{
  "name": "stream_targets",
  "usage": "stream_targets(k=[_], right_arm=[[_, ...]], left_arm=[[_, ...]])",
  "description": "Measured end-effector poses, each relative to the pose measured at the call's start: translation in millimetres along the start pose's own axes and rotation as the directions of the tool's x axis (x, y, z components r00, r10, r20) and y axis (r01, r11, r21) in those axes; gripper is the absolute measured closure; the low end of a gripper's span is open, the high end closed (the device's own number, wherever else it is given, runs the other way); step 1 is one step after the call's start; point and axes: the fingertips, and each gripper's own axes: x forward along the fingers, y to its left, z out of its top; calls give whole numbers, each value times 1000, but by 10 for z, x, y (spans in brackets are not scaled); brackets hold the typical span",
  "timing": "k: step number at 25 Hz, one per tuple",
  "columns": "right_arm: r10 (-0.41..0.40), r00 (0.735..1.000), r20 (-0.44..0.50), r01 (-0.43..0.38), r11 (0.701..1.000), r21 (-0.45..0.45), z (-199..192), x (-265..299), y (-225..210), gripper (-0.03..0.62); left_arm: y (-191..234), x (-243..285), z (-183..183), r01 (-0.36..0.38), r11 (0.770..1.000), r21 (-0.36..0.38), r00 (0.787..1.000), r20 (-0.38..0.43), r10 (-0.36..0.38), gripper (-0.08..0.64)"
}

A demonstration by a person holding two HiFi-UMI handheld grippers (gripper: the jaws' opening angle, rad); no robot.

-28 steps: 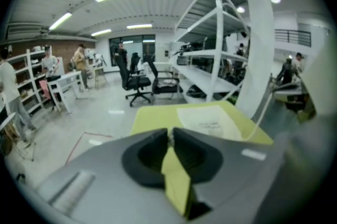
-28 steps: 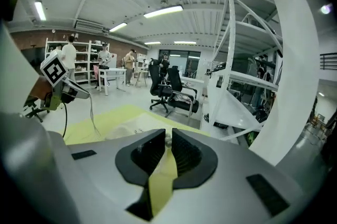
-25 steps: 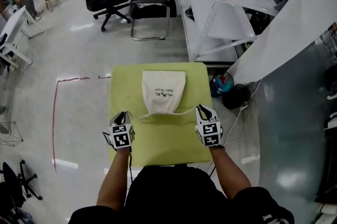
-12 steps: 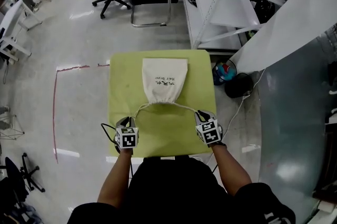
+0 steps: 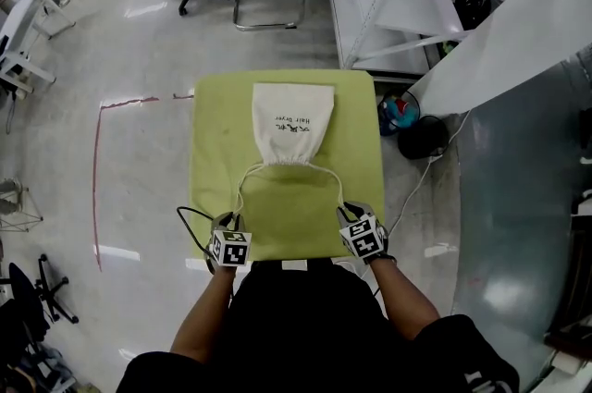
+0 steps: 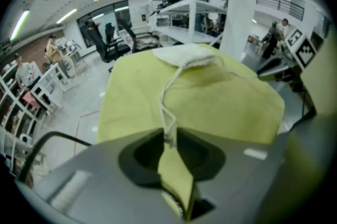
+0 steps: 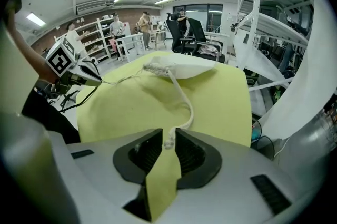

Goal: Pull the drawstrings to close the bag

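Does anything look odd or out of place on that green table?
Nothing stands out. The cream drawstring bag lies flat and straight on the green table, its mouth gathered shut, and its two cords arc evenly toward the near edge.

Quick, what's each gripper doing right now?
Left tongs: open, just widened, left drawstring end between them.
Right tongs: open, just widened, right drawstring end between them.

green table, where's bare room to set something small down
Bare strips run along the table's left and right edges beside the bag. The patch ringed by the cords is bare too. The near edge is crowded: the left gripper and right gripper sit there, jaws just opened further, cord ends between them.
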Motion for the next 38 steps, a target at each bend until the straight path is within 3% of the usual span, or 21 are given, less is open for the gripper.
stream_targets(k=[3, 7, 12, 16, 18, 21, 25, 30, 34, 38], right_arm=[[26, 999, -22, -26, 1000, -1, -74, 26, 100, 426], [17, 999, -38, -17, 1000, 7, -191, 2, 92, 389], [-31, 998, 46, 30, 999, 24, -56, -127, -38, 385], [-72, 986, 153, 75, 997, -16, 381, -336, -67, 391], [-96, 970, 225, 111, 992, -58, 687, -518, -21, 424], [-108, 934, 340, 144, 986, -83, 1150, -730, 2, 441], [-105, 879, 465, 159, 984, -78, 1706, -1005, -52, 460], [-117, 767, 630, 191, 980, -51, 2366, -1473, -103, 524], [-134, 670, 730, 216, 976, -20, 2771, -1886, -124, 560], [-126, 605, 786, 202, 979, 2, 3089, -2155, -137, 586]], left_arm=[[-102, -14, -106, 29, 1000, 4, 1000, 3, -29, 381], [-240, -67, -208, 100, 995, 4, 995, -4, -100, 280], [-142, -285, 57, 95, 994, -51, 992, 87, -90, 273], [-24, -432, 558, 69, 996, -55, 979, 196, -57, 275], [-8, -544, 817, 58, 997, -47, 964, 263, -44, 278], [17, -725, 1248, 51, 997, -51, 927, 374, -28, 290], [52, -1060, 1830, 47, 997, -65, 861, 508, -7, 321], [153, -1505, 2374, 25, 997, -73, 767, 641, 28, 396], [286, -1864, 2688, 27, 994, -110, 689, 722, 61, 516], [378, -2172, 2941, 71, 987, -143, 612, 788, 70, 552]])
